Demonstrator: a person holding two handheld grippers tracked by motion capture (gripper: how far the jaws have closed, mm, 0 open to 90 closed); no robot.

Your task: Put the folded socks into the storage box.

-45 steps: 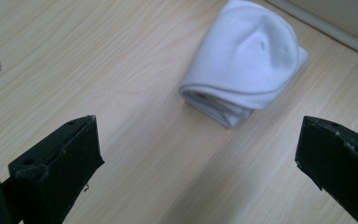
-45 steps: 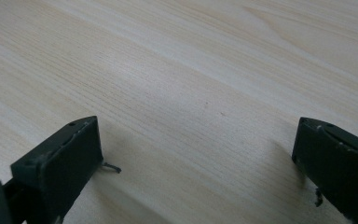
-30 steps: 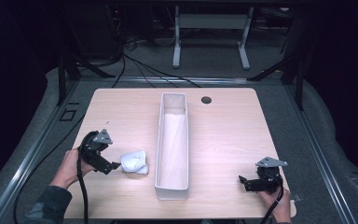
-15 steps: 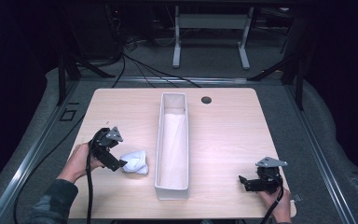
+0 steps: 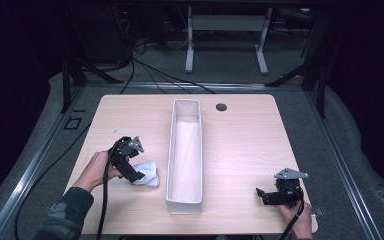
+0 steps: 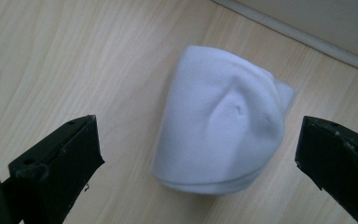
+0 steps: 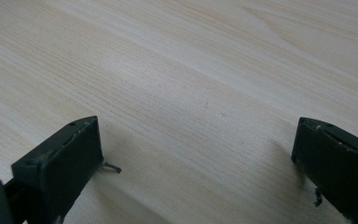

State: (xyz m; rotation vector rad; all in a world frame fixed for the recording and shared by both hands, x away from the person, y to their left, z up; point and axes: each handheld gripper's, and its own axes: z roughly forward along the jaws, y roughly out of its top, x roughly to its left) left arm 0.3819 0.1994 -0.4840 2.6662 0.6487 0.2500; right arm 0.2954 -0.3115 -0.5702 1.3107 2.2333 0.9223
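The left tongs (image 6: 193, 154) are held released, their jaws spread wide on either side of a folded white cloth (image 6: 221, 126) that lies on the counter (image 6: 51, 60); no contact with the cloth can be seen. In the high view these left tongs (image 5: 134, 175) are seen at the cloth (image 5: 147, 173), just beside the long white tray (image 5: 185, 202) standing at mid-counter, whose wall is glimpsed in the left gripper view. The creases of the cloth are shown by the gripper view alone. The right tongs (image 7: 196, 154) are likewise released, over bare wood; in the high view the right tongs (image 5: 264, 194) are seen low near the counter's front right corner, well apart from the tray. No writing can be read. Each hand is wrapped around its gripper from behind.
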